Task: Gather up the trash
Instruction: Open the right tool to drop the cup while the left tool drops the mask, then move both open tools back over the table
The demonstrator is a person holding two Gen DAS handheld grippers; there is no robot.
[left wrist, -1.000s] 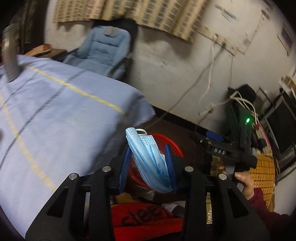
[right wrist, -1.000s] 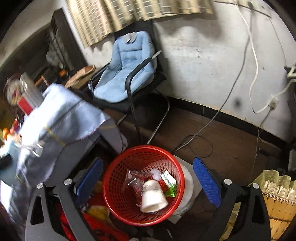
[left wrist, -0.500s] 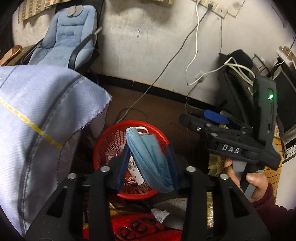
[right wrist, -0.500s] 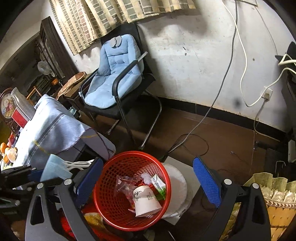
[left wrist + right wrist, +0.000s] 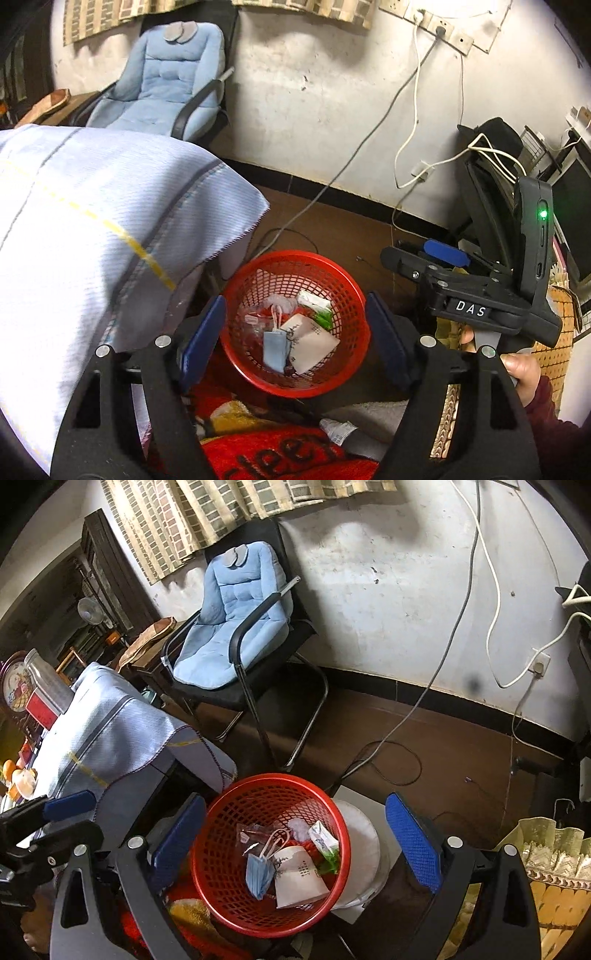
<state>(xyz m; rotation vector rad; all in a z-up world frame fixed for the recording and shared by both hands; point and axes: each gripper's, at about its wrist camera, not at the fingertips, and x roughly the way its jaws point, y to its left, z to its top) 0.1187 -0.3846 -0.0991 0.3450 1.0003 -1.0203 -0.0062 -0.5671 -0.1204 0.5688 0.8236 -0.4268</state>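
Note:
A red mesh basket point(image 5: 354, 295) stands on the floor below both grippers; it also shows in the right wrist view point(image 5: 218, 849). Inside lie a folded blue face mask point(image 5: 275, 349), a white paper cup point(image 5: 310, 343), clear wrappers and a green-white packet. The mask point(image 5: 258, 875) and the cup point(image 5: 299, 878) show in the right wrist view too. My left gripper point(image 5: 295, 332) is open and empty above the basket. My right gripper point(image 5: 295, 838) is open and empty above the basket; it also shows in the left wrist view point(image 5: 439, 254), at the right.
A table with a pale blue cloth point(image 5: 85, 229) overhangs left of the basket. A blue-cushioned chair point(image 5: 236, 627) stands by the wall. Cables point(image 5: 391, 734) trail on the brown floor. A red printed bag point(image 5: 280, 454) and a white bucket lid point(image 5: 362, 849) lie beside the basket.
My left gripper opened and the blue mask dropped into the red basket. Both grippers stayed over the basket.

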